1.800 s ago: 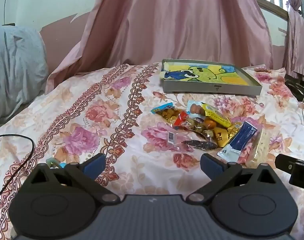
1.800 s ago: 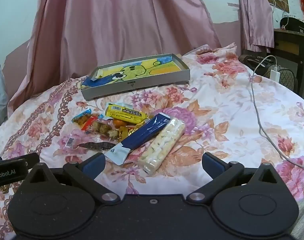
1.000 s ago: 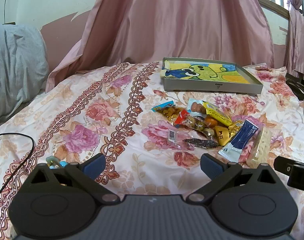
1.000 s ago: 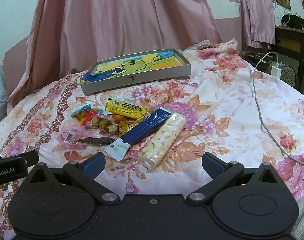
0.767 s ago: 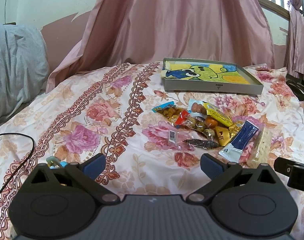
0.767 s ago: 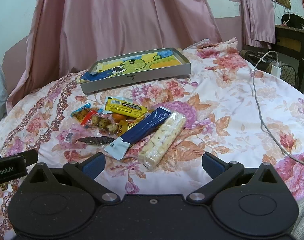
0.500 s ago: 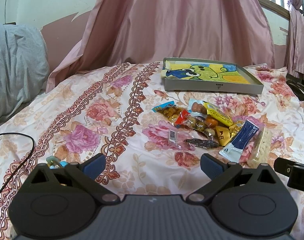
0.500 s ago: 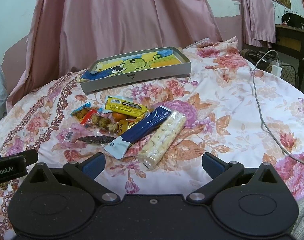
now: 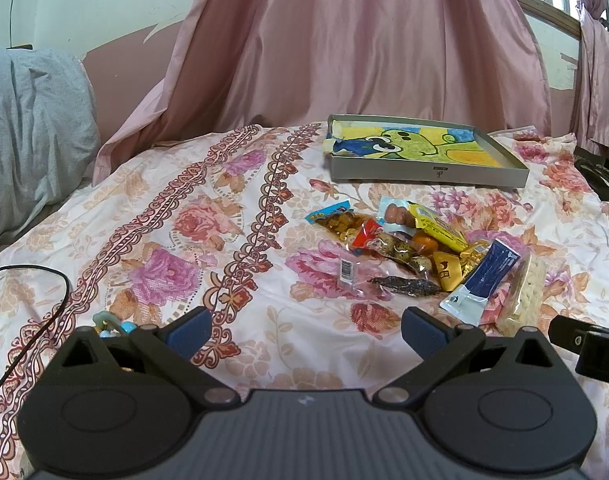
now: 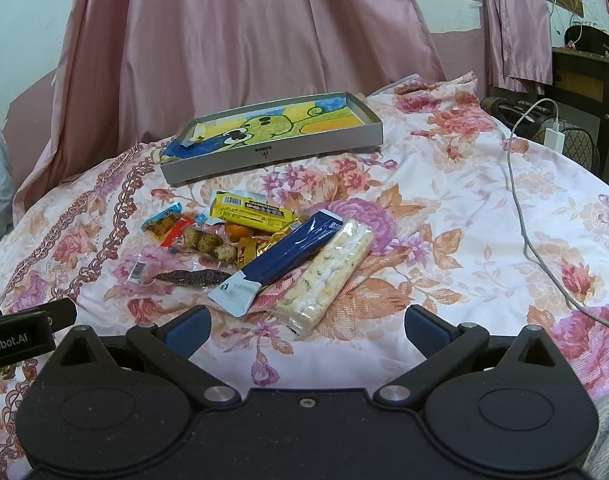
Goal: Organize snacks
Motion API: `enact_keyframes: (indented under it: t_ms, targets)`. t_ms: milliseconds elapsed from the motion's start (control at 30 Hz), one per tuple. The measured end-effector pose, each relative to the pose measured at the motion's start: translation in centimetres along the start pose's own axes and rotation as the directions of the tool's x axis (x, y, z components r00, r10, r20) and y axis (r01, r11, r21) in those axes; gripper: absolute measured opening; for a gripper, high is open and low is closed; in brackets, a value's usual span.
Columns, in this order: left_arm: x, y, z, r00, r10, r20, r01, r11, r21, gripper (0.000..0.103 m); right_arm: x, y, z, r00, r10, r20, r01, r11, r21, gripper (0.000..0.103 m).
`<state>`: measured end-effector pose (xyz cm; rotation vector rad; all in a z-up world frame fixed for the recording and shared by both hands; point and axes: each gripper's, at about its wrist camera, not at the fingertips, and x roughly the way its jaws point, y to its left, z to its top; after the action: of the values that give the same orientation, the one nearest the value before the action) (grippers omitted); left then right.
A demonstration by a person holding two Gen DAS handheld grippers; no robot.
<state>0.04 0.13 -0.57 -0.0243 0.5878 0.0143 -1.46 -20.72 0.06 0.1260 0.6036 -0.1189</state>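
Observation:
A heap of wrapped snacks [image 9: 416, 252] lies on the flowered bedsheet: a yellow bar [image 10: 250, 211], a long blue packet [image 10: 282, 258], a pale rice-puff bar [image 10: 326, 276], a dark dried-fish packet [image 10: 192, 278] and small nut packets [image 10: 200, 242]. A shallow grey tray [image 10: 272, 152] with a green cartoon lining sits behind the heap; it also shows in the left wrist view [image 9: 428, 170]. My left gripper [image 9: 304, 330] is open and empty, near and left of the heap. My right gripper [image 10: 306, 326] is open and empty, just short of the rice-puff bar.
A white charger cable [image 10: 522, 220] runs across the sheet at the right. A black cable [image 9: 36, 292] and a small bead trinket [image 9: 112, 326] lie at the near left. A grey pillow [image 9: 28, 120] is at the left, pink curtains [image 9: 344, 40] behind.
Both grippers have shifted very slightly; the snacks and tray sit a little differently in view. Both stay open and nothing was touched.

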Motion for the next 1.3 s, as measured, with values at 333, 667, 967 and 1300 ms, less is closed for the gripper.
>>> enact_keyframes:
  t_ms: [333,667,967,1300]
  targets:
    - [0.1,0.2,-0.3,1.0,0.003,-0.004,-0.003,1.0,0.0,0.103,0.1,0.0,-0.3,1.0,-0.003,-0.007,0.003,1.0,0.0,0.102]
    - [0.7,0.1,-0.6,1.0,0.018,-0.026,-0.018,1.0,0.009,0.103,0.4,0.0,-0.1,0.999,-0.017,-0.033,0.017,1.0,0.0,0.102]
    - [1.5,-0.3,-0.7,0.998,0.029,-0.058,-0.028,0.999,0.023,0.103,0.8,-0.1,0.1,0.998,-0.022,-0.055,0.023,1.0,0.012,0.102]
    - [3.9,-1.5,0.9,0.997,0.025,-0.071,-0.019,0.996,0.082,0.103,2.6,-1.3,2.2,0.99,0.083,-0.111,-0.077,0.995,0.057,0.102]
